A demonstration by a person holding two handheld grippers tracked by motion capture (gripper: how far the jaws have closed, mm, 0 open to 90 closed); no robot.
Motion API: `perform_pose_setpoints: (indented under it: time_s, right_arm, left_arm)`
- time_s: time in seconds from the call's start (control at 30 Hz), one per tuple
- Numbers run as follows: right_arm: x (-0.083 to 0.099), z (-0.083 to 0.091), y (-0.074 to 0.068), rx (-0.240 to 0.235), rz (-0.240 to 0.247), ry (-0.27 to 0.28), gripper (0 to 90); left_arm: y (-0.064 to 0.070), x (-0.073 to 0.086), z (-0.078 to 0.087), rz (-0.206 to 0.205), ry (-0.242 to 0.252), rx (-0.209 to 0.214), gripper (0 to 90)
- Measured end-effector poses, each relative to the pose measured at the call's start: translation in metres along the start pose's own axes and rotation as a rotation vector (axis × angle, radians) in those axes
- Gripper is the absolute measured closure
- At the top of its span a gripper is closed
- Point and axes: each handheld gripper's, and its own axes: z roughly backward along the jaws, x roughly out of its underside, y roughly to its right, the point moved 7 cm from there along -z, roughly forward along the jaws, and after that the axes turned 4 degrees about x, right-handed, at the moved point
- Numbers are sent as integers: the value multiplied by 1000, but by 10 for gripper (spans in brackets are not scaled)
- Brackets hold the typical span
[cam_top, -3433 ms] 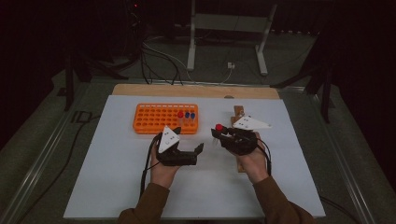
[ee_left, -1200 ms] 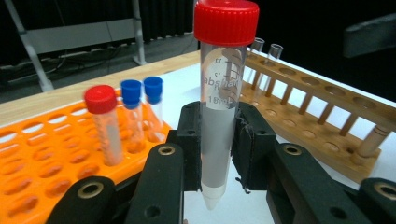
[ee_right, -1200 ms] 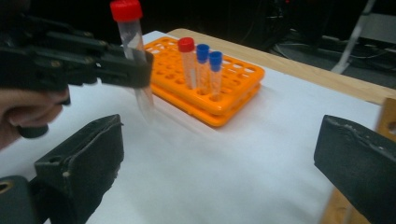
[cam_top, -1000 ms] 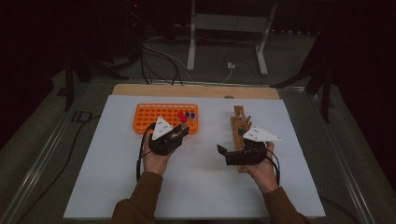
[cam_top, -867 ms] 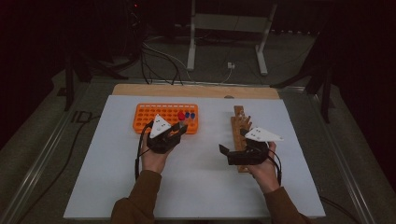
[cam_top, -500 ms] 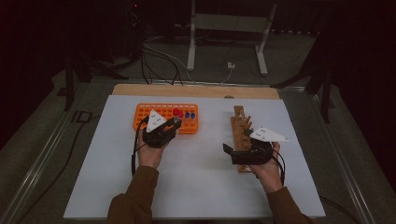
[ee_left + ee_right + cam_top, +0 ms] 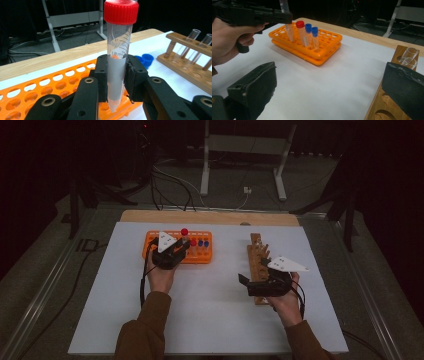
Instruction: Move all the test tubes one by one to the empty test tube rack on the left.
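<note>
- Left gripper (image 7: 115, 82) clamped on red-capped tube (image 7: 118, 50), upright between its pads, tip just above orange rack (image 7: 50, 85).
- Right gripper (image 7: 329, 87) spread wide, empty, beside wooden rack (image 7: 384, 105).
- Tube's cap cut off in right gripper view.

Right gripper view crops the held tube (image 7: 287, 27) at its top — cap unseen.
</note>
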Motion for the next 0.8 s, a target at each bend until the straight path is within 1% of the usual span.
perform_pose_setpoints:
  time_s: [0.03,0.13,0.23,0.37,0.43,0.57,0.73,0.8]
  right_arm:
    - [0,0,0,-1,-1,0,1]
    - [0,0,0,-5,-8,0,1]
    - [0,-1,-2,-9,-5,0,1]
    - [-1,0,-2,-13,-7,2,1]
    - [-1,0,-2,-13,-7,4,1]
    - [-1,1,0,-14,-14,7,1]
    - [-1,1,0,-17,-14,5,2]
    - [0,1,-1,-20,-11,2,1]
  left_arm:
    - [-1,0,-2,-2,-4,-8,743]
    - [-4,2,-7,10,-8,-23,743]
    - [-6,5,-12,24,-14,-42,743]
    - [-9,10,-17,39,-28,-54,742]
    - [-9,12,-20,51,-30,-53,742]
    - [-10,19,-24,57,-50,-58,742]
    - [-9,31,-27,47,-91,-51,743]
    - [-10,37,-29,52,-106,-52,743]
